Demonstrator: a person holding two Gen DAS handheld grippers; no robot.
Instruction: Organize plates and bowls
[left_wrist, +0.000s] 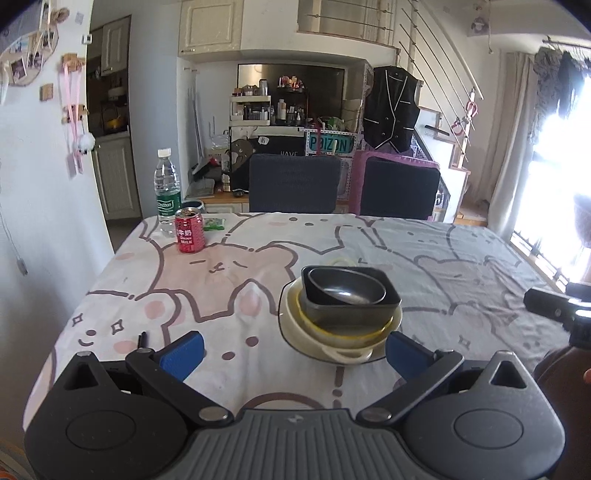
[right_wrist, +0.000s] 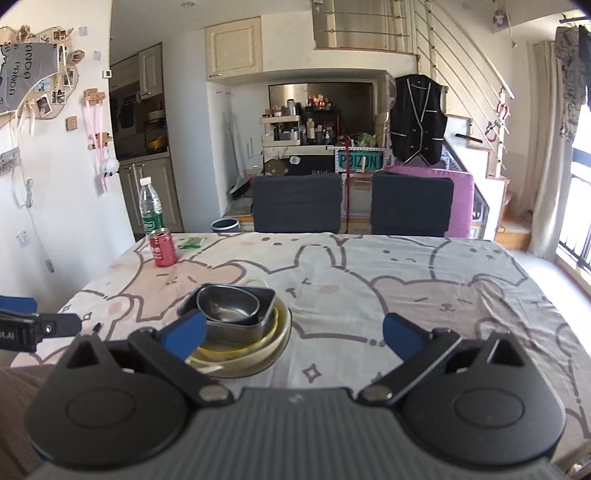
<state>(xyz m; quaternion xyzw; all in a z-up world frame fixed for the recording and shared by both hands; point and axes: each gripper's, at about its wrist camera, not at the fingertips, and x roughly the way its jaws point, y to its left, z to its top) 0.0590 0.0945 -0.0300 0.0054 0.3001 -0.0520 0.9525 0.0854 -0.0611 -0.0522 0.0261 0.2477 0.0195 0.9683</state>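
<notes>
One stack of dishes stands on the table: a cream plate (left_wrist: 295, 325) at the bottom, a cream bowl with a yellow rim (left_wrist: 391, 326), a dark square dish (left_wrist: 388, 295), and a tilted dark oval metal bowl (left_wrist: 347, 286) on top. The stack also shows in the right wrist view (right_wrist: 273, 332). My left gripper (left_wrist: 293, 352) is open and empty, just in front of the stack. My right gripper (right_wrist: 293, 332) is open and empty, with its left finger (right_wrist: 184, 332) in front of the stack's near left side.
A red drink can (left_wrist: 189, 230), a water bottle (left_wrist: 167, 190) and a small green packet (left_wrist: 214, 223) stand at the table's far left. Two dark chairs (left_wrist: 293, 182) are behind the far edge. The cartoon tablecloth (left_wrist: 461, 258) covers the table. A wall is on the left.
</notes>
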